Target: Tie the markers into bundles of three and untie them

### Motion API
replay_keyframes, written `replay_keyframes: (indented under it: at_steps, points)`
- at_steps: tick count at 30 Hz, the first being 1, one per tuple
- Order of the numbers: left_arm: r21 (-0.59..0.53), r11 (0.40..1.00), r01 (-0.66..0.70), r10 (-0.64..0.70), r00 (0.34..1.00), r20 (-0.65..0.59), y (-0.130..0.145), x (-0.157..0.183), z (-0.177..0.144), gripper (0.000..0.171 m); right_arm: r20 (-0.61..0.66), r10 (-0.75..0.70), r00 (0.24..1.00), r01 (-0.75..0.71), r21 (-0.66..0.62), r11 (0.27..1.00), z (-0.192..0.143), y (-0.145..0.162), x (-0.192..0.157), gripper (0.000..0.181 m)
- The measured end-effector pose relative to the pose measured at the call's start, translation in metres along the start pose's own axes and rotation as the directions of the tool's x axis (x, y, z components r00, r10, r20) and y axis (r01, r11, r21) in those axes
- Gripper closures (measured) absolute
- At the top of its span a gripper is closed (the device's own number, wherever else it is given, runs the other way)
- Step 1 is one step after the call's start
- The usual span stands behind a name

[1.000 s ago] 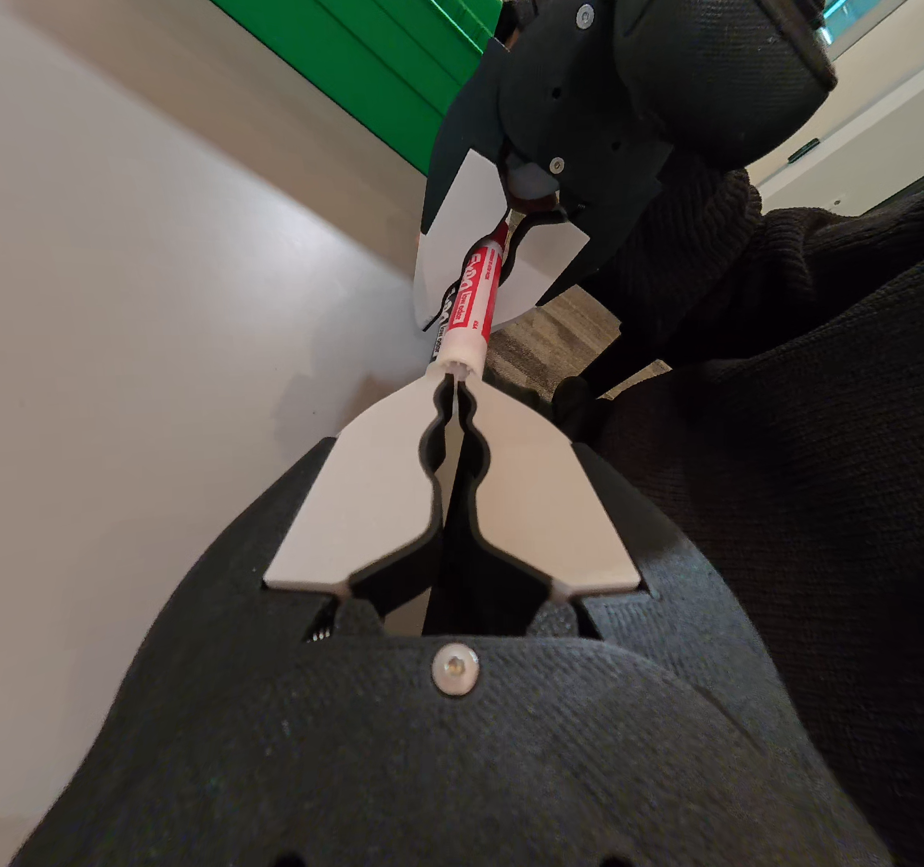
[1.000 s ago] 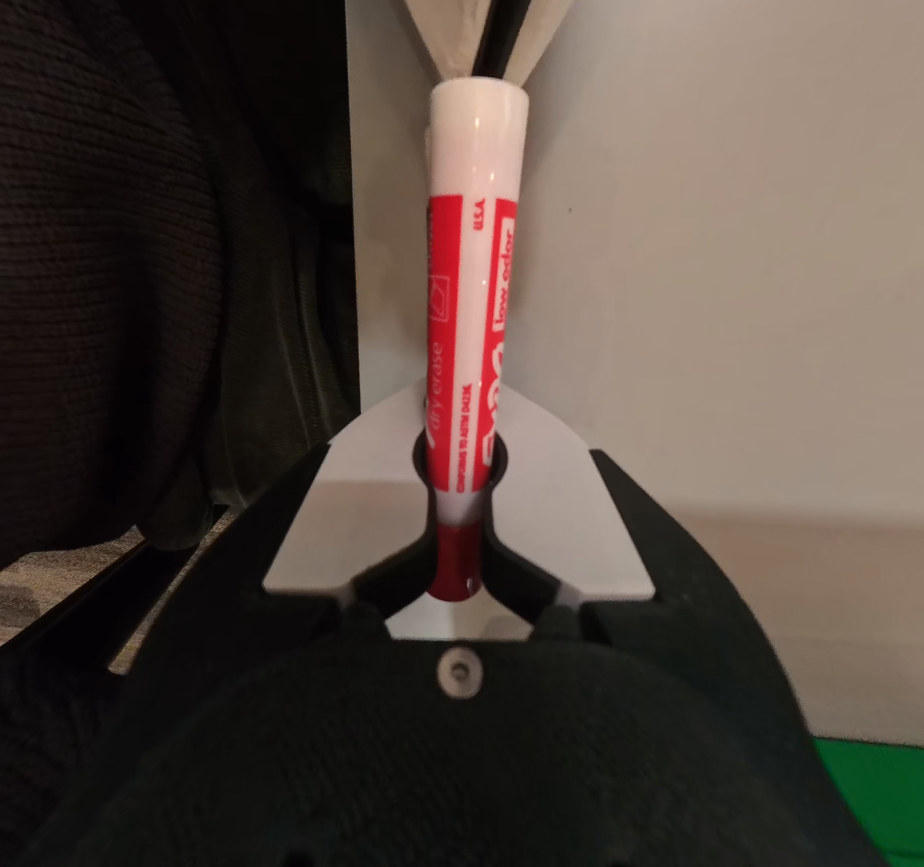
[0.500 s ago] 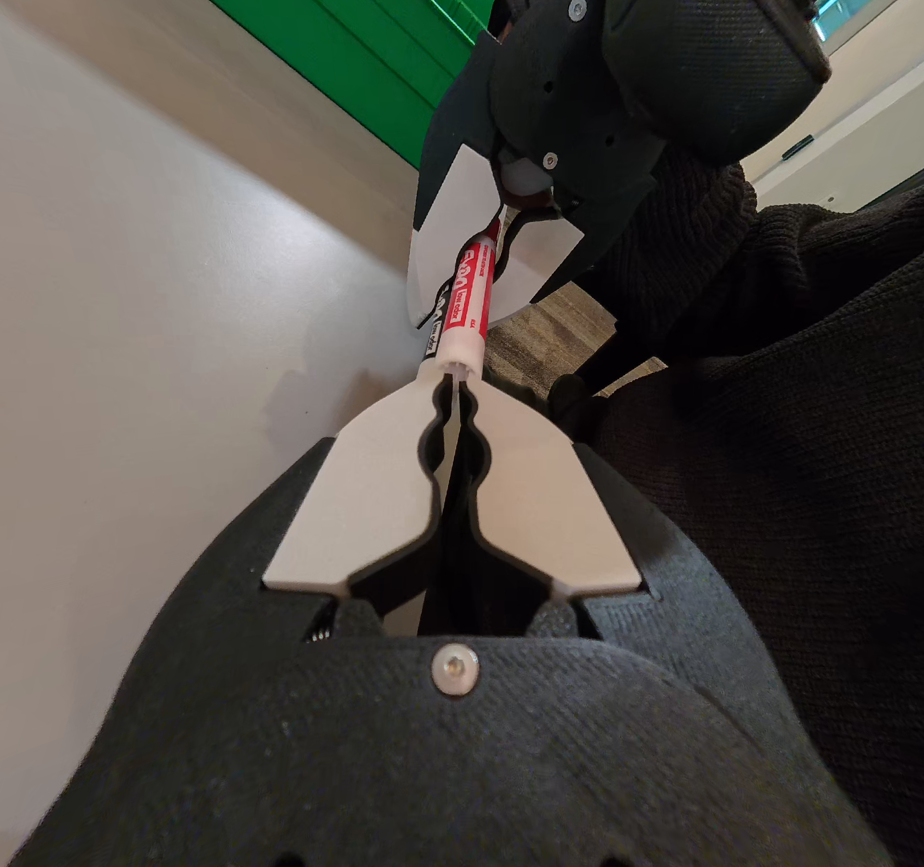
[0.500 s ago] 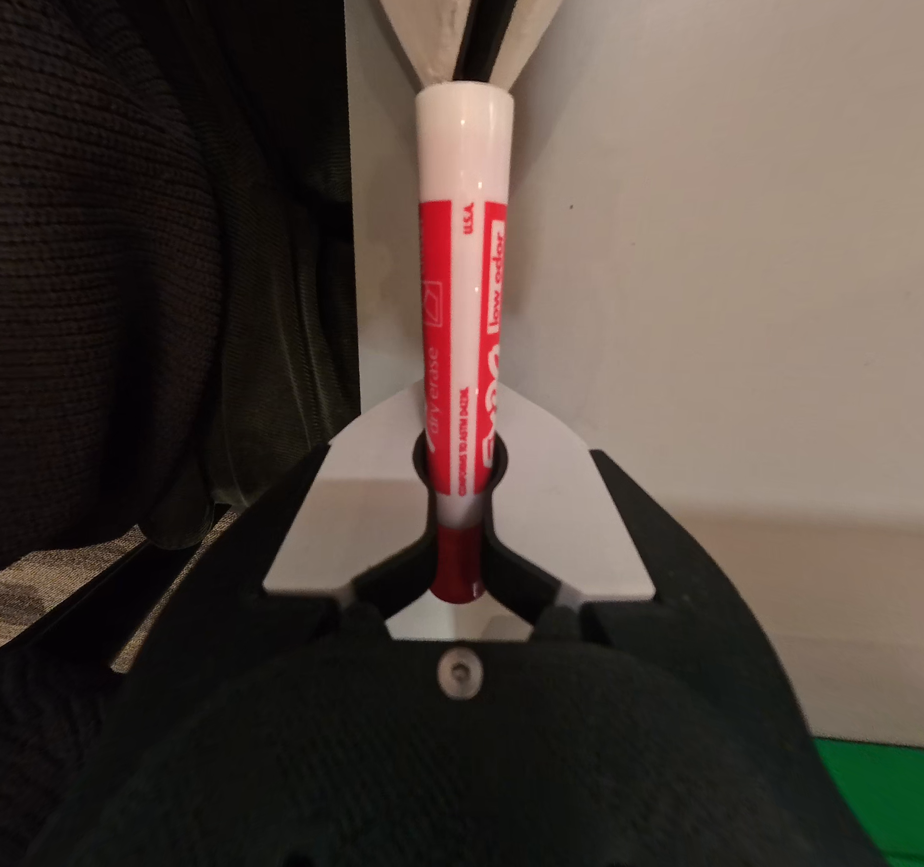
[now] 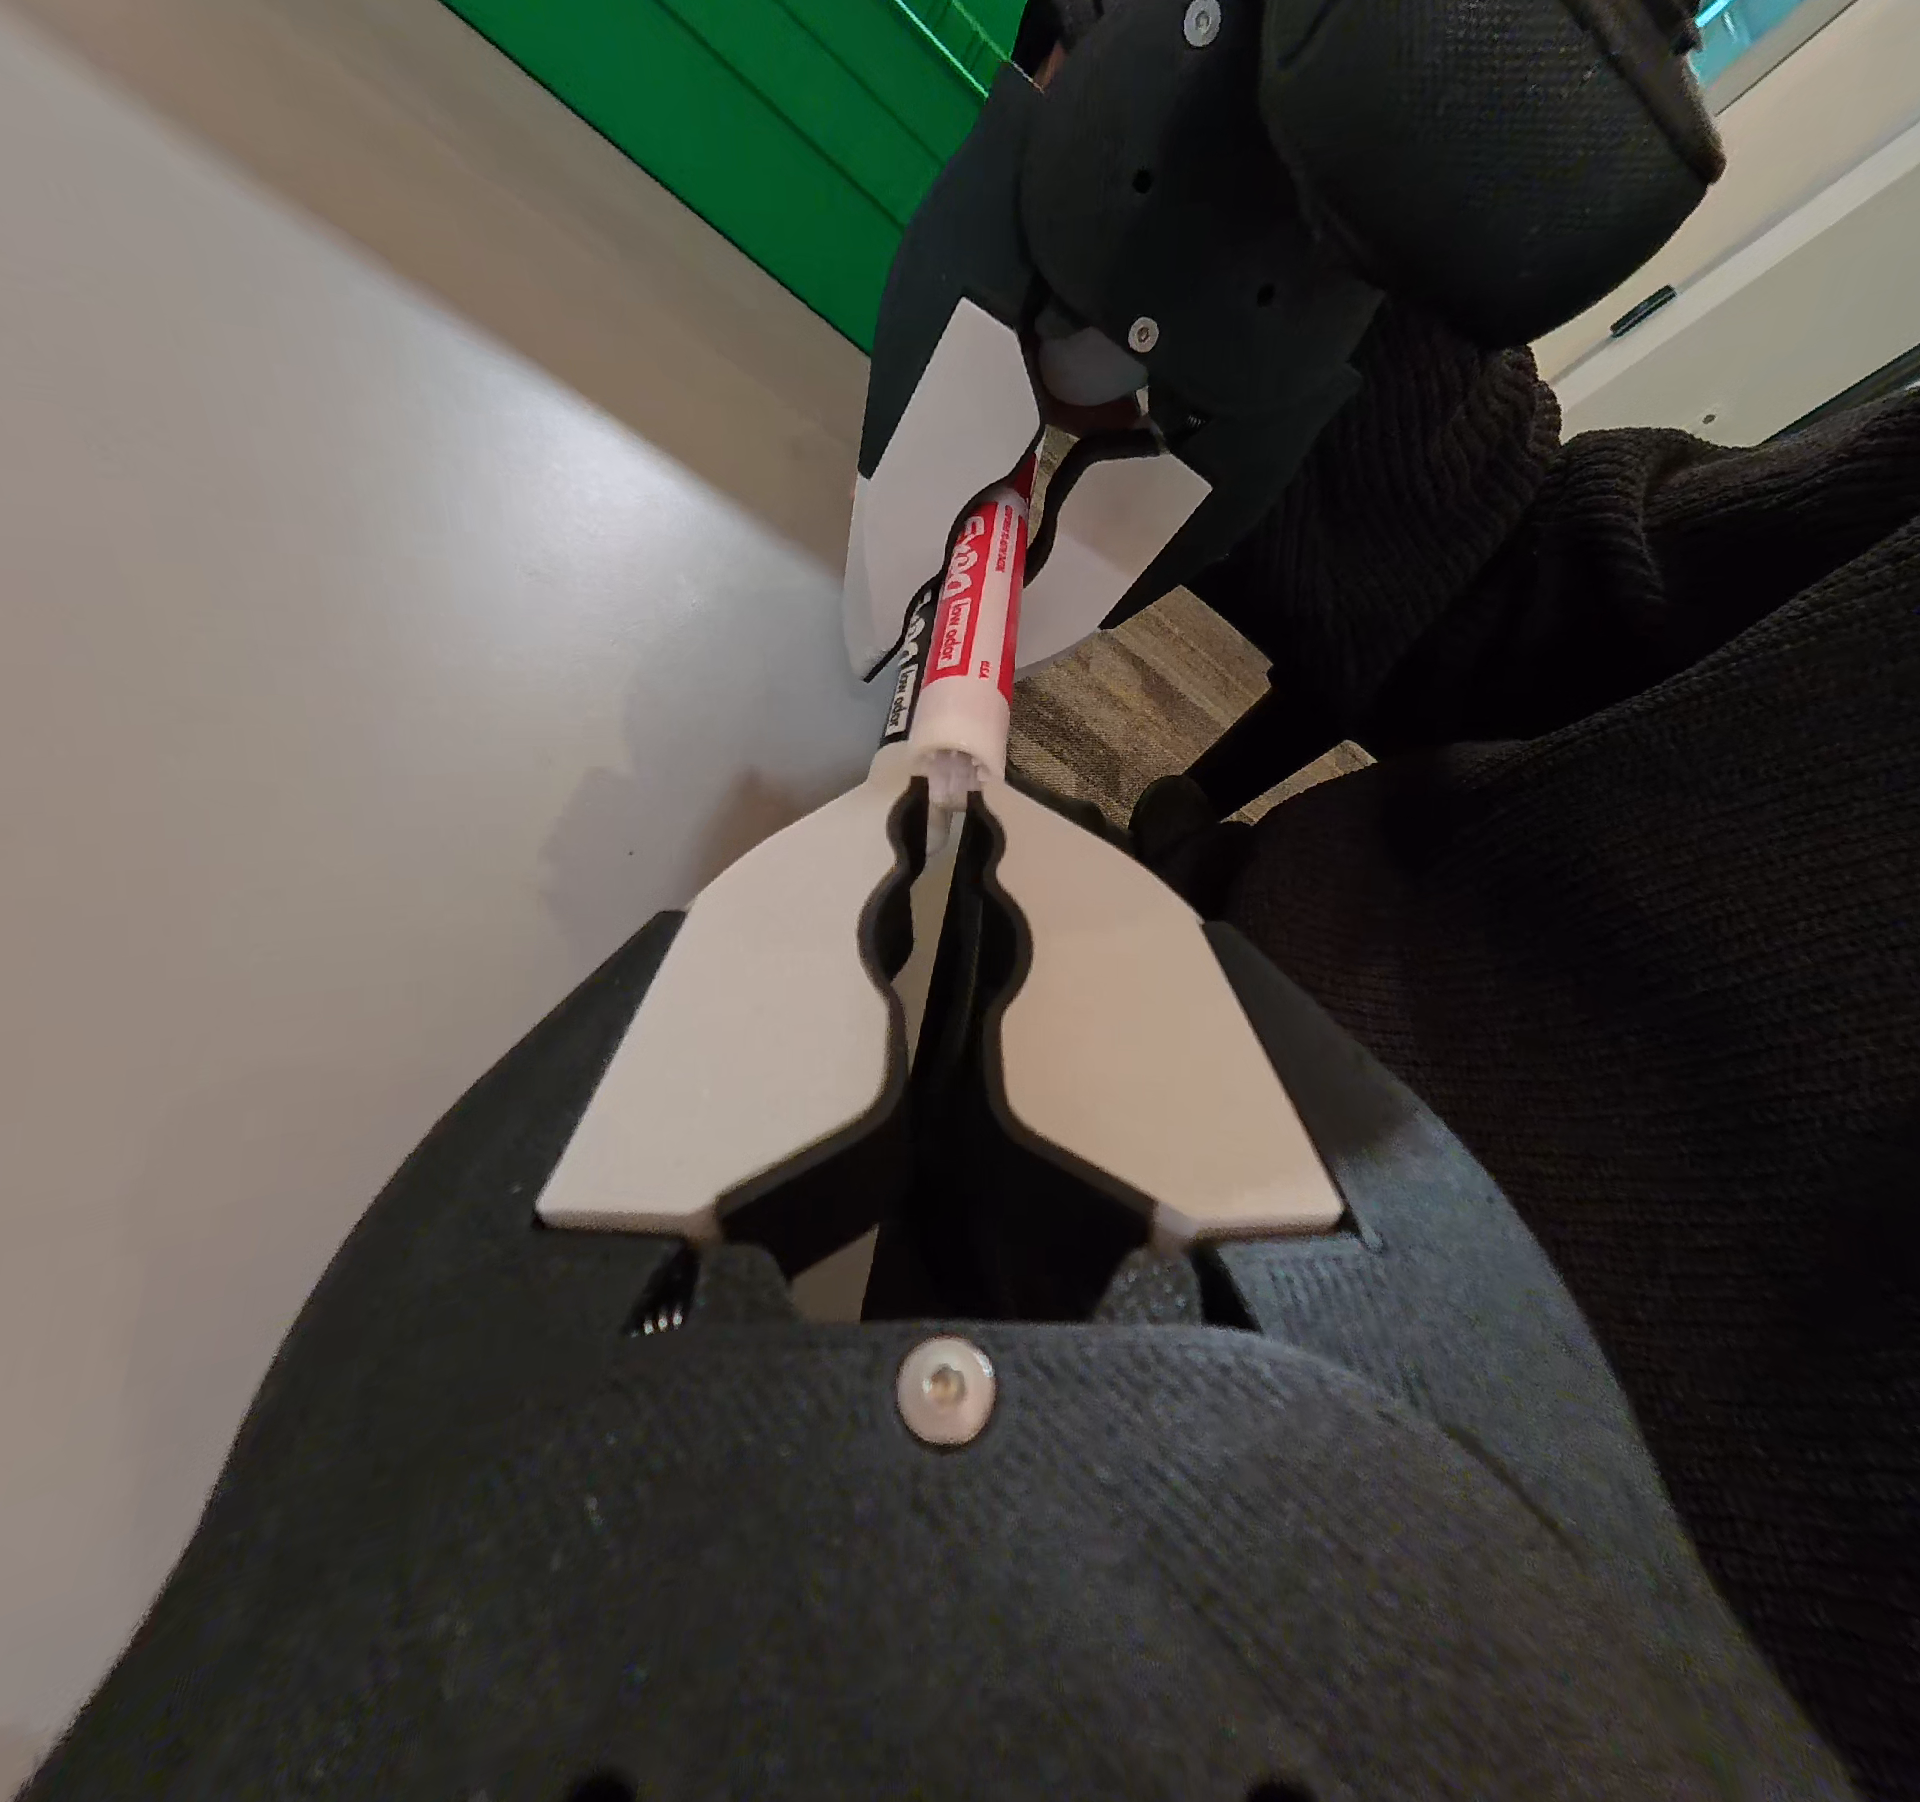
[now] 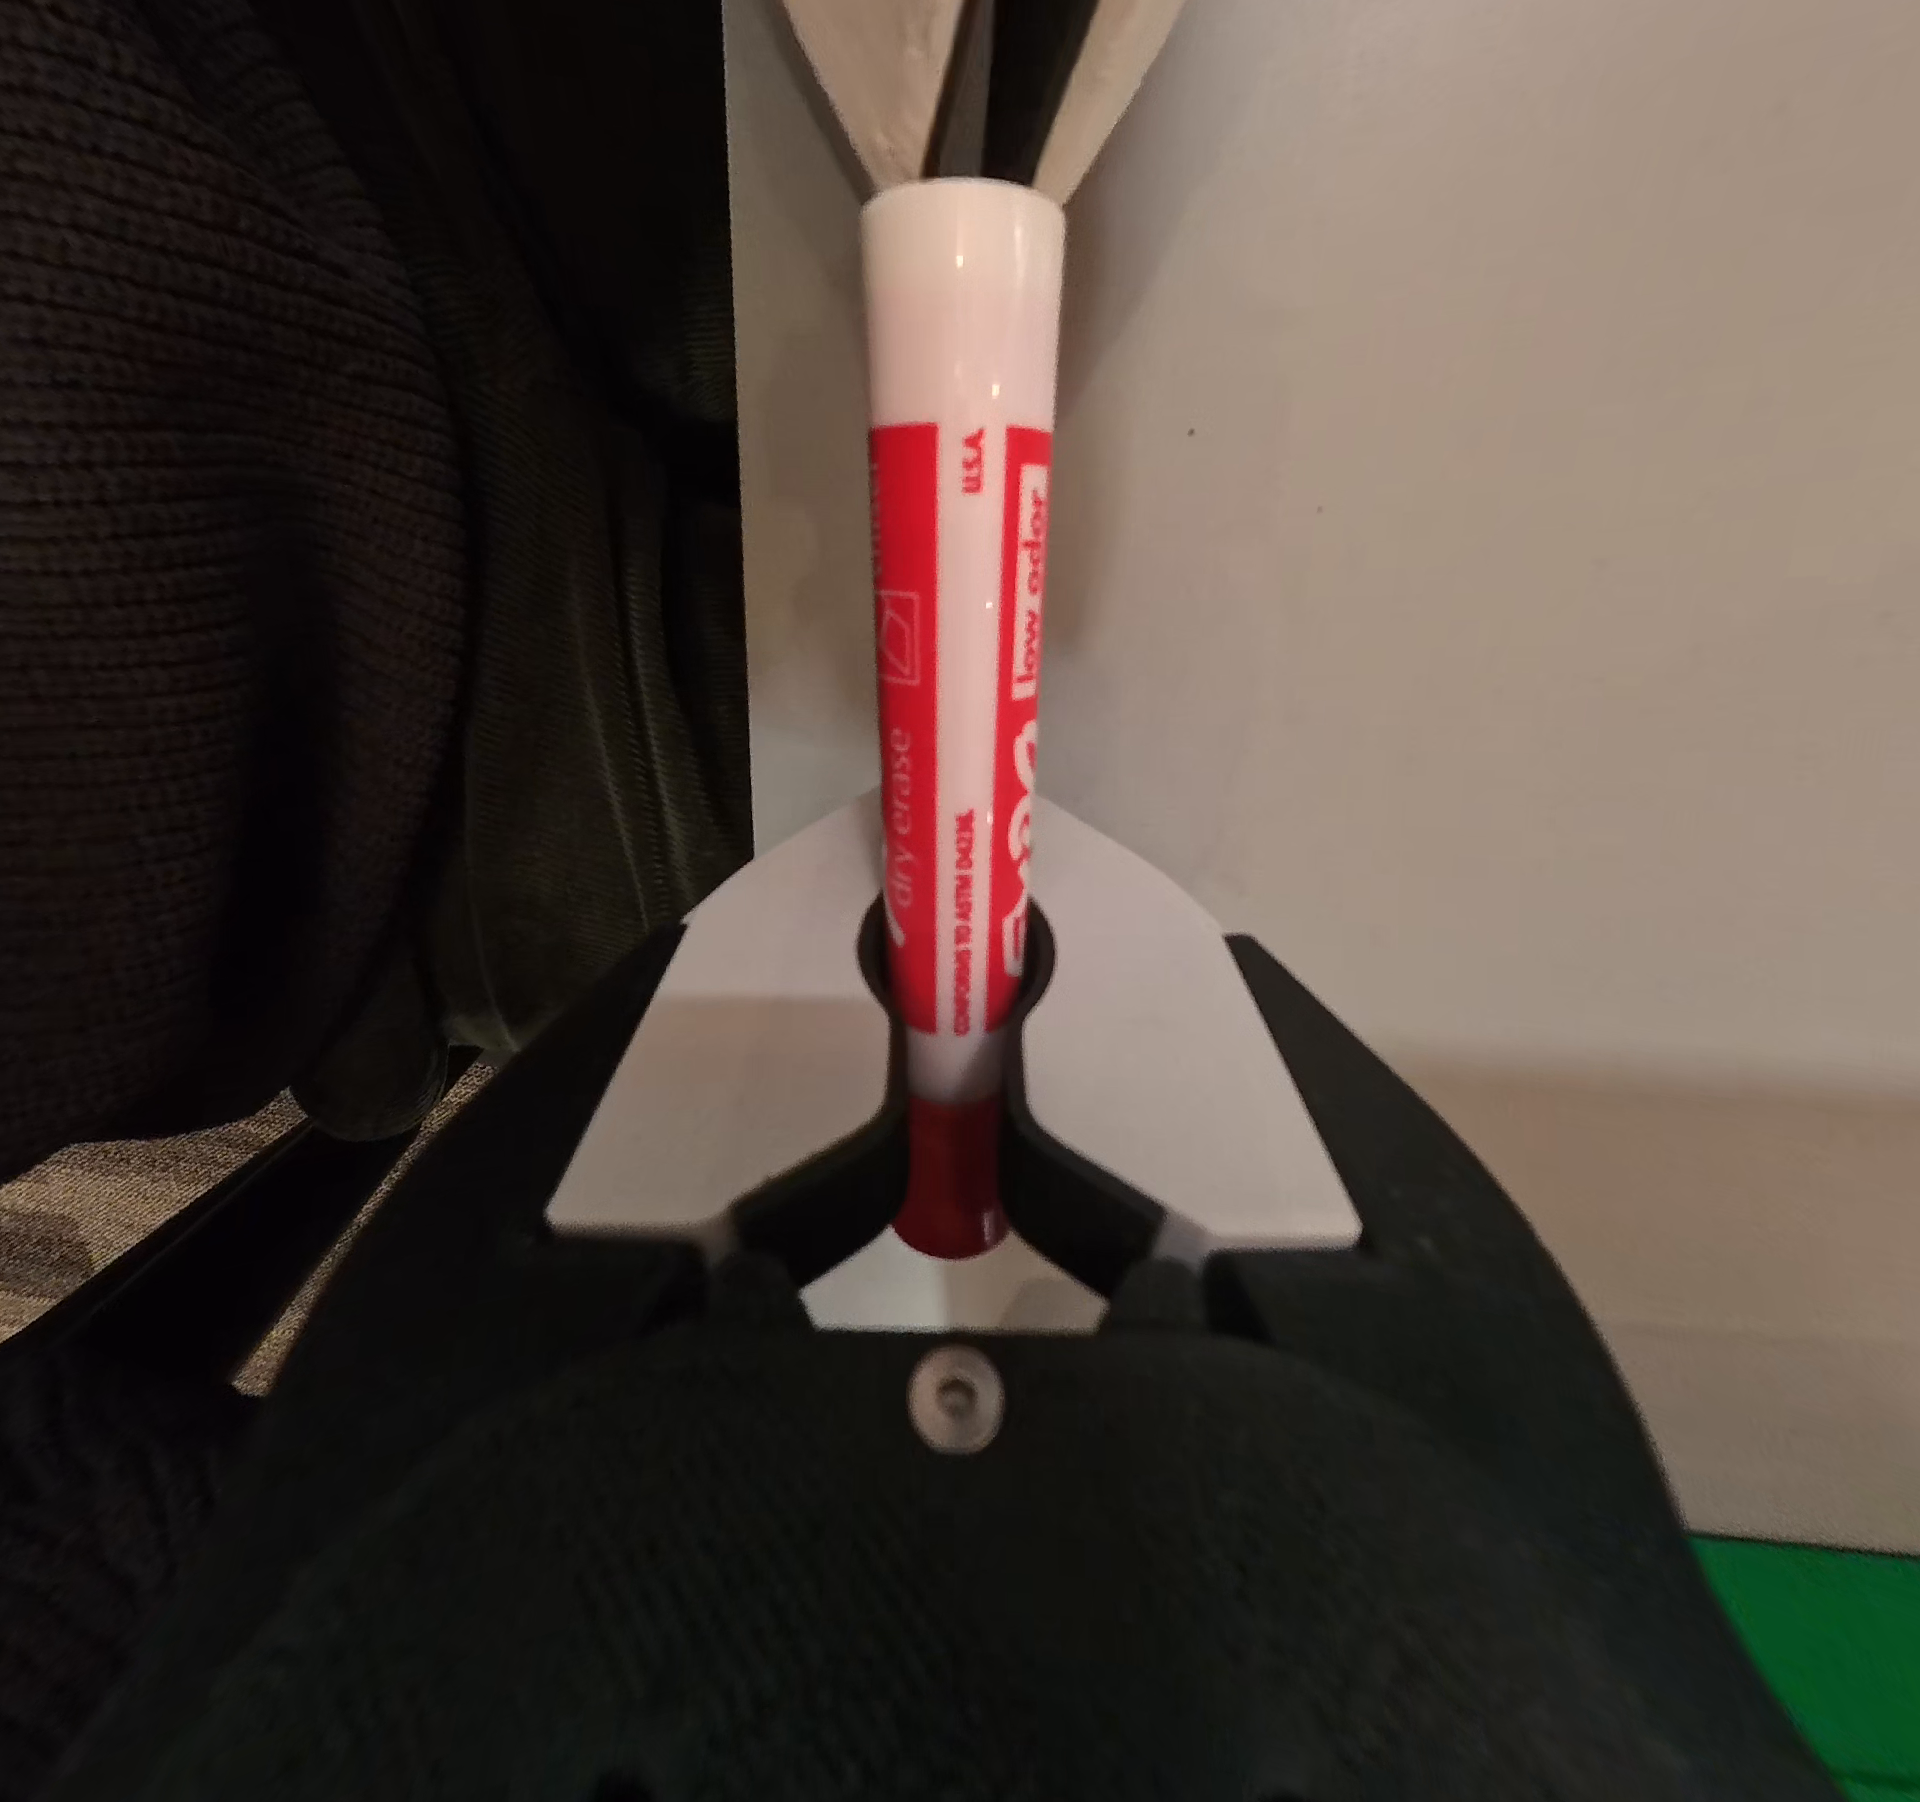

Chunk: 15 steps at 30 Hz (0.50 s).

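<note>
A red-and-white dry-erase marker (image 6: 961, 557) with a dark red cap (image 6: 951, 1181) is held in the air between both grippers. My right gripper (image 6: 961, 838) is shut around its barrel near the cap end. My left gripper (image 5: 940, 796) is shut, its tips pinching the small white nub at the marker's tail end (image 5: 951, 765). The marker (image 5: 977, 609) and the right gripper (image 5: 966, 651) also show in the left wrist view. The left gripper's tips (image 6: 971, 163) show at the top of the right wrist view. A sliver of a black-printed white barrel (image 5: 902, 687) shows beside the marker.
A white table (image 5: 312, 713) lies beside the grippers, its edge close to the marker. A green crate (image 5: 727, 69) stands on its far side. A person's black knit sleeve (image 5: 1558, 921) fills the other side, over patterned carpet (image 5: 1132, 692). My right fingertips sit around 9 cm from my left ones.
Almost nothing: both grippers keep their hold, and the marker has shifted only very slightly in each view.
</note>
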<state>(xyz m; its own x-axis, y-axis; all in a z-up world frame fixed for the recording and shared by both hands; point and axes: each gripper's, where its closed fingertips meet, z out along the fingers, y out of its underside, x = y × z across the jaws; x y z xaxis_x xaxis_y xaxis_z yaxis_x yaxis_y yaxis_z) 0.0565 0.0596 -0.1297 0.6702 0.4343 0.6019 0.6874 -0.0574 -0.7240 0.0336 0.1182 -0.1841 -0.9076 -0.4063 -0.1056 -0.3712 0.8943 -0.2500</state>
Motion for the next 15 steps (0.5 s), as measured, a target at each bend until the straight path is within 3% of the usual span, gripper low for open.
replay_keyframes:
  at_steps: [4,10,15]
  points:
    - [0.020,1.000,0.009,-0.009,1.000,0.000,-0.003,-0.003,-0.006,0.162,-0.001,0.001,1.000,-0.001,0.000,1.000,0.000,0.001,0.001,0.167]
    - [0.156,0.984,0.082,-0.056,0.985,-0.163,-0.024,0.012,-0.020,0.131,-0.001,-0.007,1.000,0.007,0.010,1.000,-0.002,0.002,0.001,0.168]
    - [0.176,0.980,0.089,-0.070,0.991,-0.110,-0.023,-0.004,-0.027,0.120,0.000,-0.039,0.999,0.039,0.018,0.999,-0.001,-0.003,-0.002,0.168]
